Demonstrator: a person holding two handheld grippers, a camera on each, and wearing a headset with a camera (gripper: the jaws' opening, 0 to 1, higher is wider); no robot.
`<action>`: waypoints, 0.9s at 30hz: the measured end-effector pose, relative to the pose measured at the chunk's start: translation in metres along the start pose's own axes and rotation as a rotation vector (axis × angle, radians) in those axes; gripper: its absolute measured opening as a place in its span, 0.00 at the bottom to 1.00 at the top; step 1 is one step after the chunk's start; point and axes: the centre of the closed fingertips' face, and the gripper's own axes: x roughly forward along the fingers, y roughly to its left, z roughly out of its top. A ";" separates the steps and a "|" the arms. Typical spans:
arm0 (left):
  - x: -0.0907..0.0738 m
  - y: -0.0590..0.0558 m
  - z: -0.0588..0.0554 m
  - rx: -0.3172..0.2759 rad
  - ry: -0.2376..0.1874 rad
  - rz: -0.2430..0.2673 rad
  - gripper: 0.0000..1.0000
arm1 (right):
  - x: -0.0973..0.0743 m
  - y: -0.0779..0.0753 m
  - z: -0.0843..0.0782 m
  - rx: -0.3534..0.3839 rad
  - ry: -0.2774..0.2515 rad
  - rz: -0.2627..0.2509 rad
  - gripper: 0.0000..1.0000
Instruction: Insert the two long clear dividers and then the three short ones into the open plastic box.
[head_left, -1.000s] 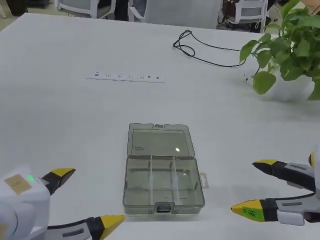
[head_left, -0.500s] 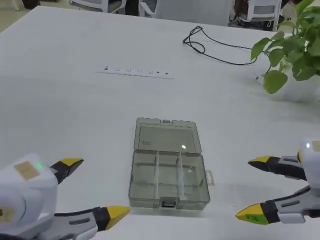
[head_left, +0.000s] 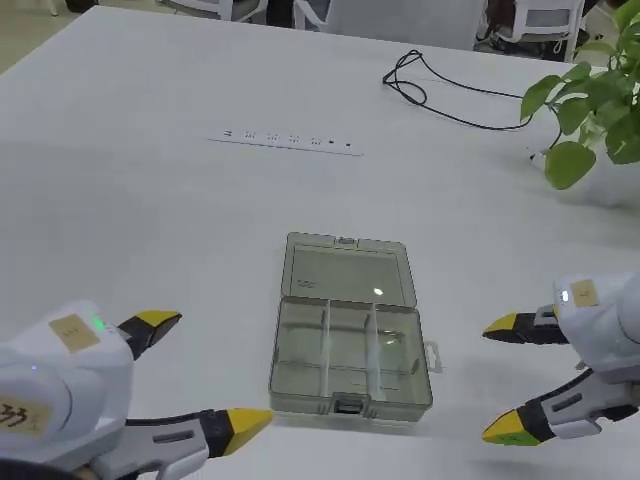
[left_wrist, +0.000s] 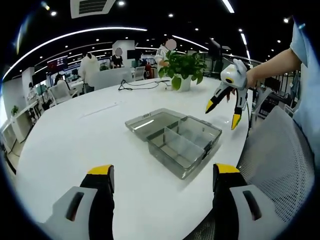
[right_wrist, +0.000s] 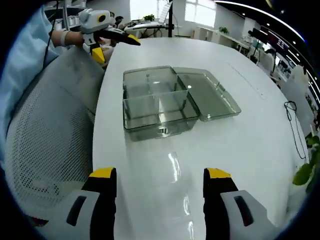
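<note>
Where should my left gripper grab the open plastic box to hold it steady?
Likely the left side wall of the plastic box, left gripper coming from the left: that wall stands upright, nearest those open jaws; the lid lies flat behind.

box (head_left: 349, 343): clear smoky plastic, glossy | table (head_left: 150, 220): white, smooth

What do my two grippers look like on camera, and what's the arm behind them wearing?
Both the left gripper and right gripper have white rounded bodies, dark jaws with yellow tips, and a tan sticker on top; the left shows a green light. The sleeve is light blue.
</note>
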 end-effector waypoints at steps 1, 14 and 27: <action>0.000 0.000 0.000 -0.002 -0.001 -0.001 0.82 | 0.002 -0.001 0.000 -0.002 0.009 0.008 0.70; 0.001 -0.005 0.000 -0.005 0.002 -0.026 0.83 | 0.018 -0.006 -0.007 -0.094 0.141 0.068 0.54; 0.003 -0.008 -0.001 -0.011 0.007 -0.045 0.86 | 0.030 -0.005 -0.013 -0.166 0.210 0.089 0.46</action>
